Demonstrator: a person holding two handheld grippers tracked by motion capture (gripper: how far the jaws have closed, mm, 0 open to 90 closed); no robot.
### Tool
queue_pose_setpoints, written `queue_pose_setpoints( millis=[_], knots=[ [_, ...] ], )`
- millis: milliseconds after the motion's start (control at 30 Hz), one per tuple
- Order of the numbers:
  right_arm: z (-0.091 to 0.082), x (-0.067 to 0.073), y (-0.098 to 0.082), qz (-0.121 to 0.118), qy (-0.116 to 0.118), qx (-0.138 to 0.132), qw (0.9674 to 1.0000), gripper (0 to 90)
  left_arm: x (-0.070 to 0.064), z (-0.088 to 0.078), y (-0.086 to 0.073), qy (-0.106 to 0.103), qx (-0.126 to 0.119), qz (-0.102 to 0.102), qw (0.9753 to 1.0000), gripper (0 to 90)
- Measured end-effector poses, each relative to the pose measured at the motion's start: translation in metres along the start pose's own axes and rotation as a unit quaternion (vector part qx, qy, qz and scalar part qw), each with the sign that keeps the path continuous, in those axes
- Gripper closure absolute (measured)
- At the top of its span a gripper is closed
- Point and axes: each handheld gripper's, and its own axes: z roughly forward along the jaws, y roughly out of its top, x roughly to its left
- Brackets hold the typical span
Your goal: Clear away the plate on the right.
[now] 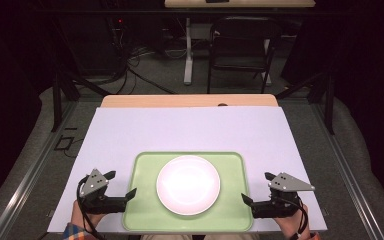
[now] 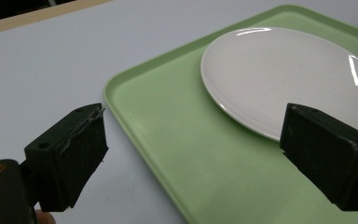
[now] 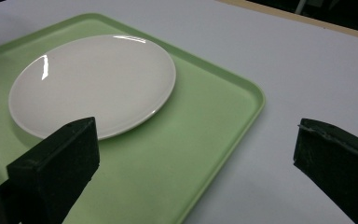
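Tray (image 1: 142, 210), green, one, lying at the near middle of the bench (image 1: 130, 130), bearing a white plate (image 1: 188, 184) at its centre. Left gripper (image 1: 120, 184) flanks the tray's left edge, right gripper (image 1: 260, 187) its right edge; both have jaws spread wide, holding nothing. Step in hand, apparently: approach for a two-sided lift. Next move calls for each gripper to straddle its rim and close evenly, keeping the tray level.

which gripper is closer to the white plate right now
Left, though only slightly. The left gripper sits at the green tray's left edge, one jaw over it, beside the white plate. The right gripper sits open just off the tray's right edge, a bit farther away.
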Motion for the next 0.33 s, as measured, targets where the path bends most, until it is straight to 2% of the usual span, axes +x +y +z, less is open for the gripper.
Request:
queue_pose_setpoints(
  millis=[133, 333],
  knots=[
    [-0.007, -0.003, -0.008, 0.004, -0.011, 0.002, 0.9999, 0.0, 0.009, -0.009, -0.008, 0.012, 0.003, -0.01, 0.9999, 6.3],
    [-0.012, -0.008, -0.019, 0.012, -0.026, 0.013, 0.9995, 0.0, 0.019, -0.015, -0.019, 0.019, 0.013, -0.027, 0.9994, 5.2]
  ],
)
